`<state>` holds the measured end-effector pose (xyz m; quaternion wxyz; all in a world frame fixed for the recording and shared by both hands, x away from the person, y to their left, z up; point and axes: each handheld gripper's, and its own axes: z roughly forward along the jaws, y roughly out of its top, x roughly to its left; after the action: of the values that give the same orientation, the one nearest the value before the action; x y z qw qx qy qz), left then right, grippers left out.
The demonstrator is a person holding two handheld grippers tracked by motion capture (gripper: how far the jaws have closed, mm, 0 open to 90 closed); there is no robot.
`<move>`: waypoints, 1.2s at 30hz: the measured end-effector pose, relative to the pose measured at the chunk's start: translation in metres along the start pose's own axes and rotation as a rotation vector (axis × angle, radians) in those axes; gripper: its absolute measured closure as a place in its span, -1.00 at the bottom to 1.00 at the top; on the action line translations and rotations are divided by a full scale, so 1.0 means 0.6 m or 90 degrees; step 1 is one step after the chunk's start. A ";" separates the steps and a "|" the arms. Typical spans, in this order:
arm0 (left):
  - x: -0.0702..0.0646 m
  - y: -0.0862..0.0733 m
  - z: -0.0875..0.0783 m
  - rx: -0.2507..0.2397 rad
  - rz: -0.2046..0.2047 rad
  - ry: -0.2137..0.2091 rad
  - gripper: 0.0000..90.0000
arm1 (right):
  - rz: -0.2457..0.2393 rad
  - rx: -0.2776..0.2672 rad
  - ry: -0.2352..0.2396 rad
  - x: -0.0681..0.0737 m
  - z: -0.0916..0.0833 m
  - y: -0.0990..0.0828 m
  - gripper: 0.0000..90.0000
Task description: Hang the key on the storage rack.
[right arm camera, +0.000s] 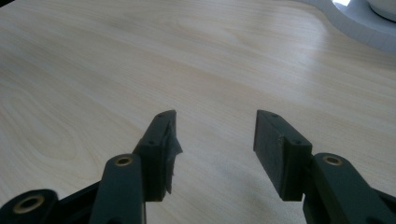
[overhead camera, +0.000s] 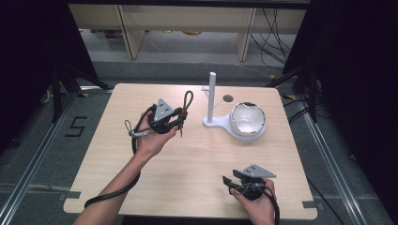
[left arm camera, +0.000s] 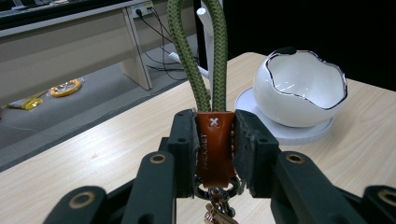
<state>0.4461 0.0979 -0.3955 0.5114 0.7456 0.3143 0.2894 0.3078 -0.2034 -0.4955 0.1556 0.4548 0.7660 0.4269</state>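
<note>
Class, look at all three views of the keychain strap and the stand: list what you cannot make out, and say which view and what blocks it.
- Metal clasp and keys under the leather tab: left gripper view, cut off by the bottom edge and hidden between the fingers.
- Stand's post top: left gripper view, hidden behind the green cord loop.
- Eggshell bowl: right gripper view, cut off by the top corner.
- Tab lettering: high view, too small.

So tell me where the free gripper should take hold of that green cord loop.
Probably the top of the green cord loop, coming from the stand side. The left gripper is clamped on the brown leather tab below, so the loop stands upright and open above its jaws. The right gripper is open, low over the table.
</note>
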 end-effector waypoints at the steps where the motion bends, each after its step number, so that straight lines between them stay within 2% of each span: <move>1: 0.000 0.001 0.001 -0.001 -0.001 0.000 0.53 | 0.000 0.000 0.000 0.000 0.000 0.000 0.11; 19: -0.004 0.011 0.024 0.005 0.002 -0.007 0.53 | -0.003 0.003 -0.004 -0.002 -0.002 0.000 0.11; 20: -0.003 0.012 0.027 0.007 0.003 -0.007 0.53 | 0.015 0.009 -0.001 0.001 -0.002 0.000 0.11; 22: -0.003 0.013 0.029 0.008 0.003 -0.007 0.53 | -0.001 -0.001 -0.004 -0.002 -0.001 0.000 0.11; 33: -0.005 0.021 0.041 0.010 0.004 -0.007 0.53 | 0.001 -0.001 0.000 -0.003 -0.001 0.000 0.11; 34: -0.005 0.022 0.044 0.011 0.004 -0.007 0.53 | 0.010 -0.001 0.011 -0.002 0.001 -0.001 0.11; 35: -0.006 0.023 0.045 0.014 0.005 -0.007 0.53 | -0.003 0.003 -0.008 -0.003 -0.003 0.000 0.11; 36: -0.006 0.023 0.045 0.014 0.005 -0.007 0.53 | -0.003 0.003 -0.008 -0.003 -0.003 0.000 0.11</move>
<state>0.4665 0.0757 -0.3911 0.5037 0.7540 0.3120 0.2836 0.3079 -0.2057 -0.4948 0.1600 0.4561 0.7671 0.4219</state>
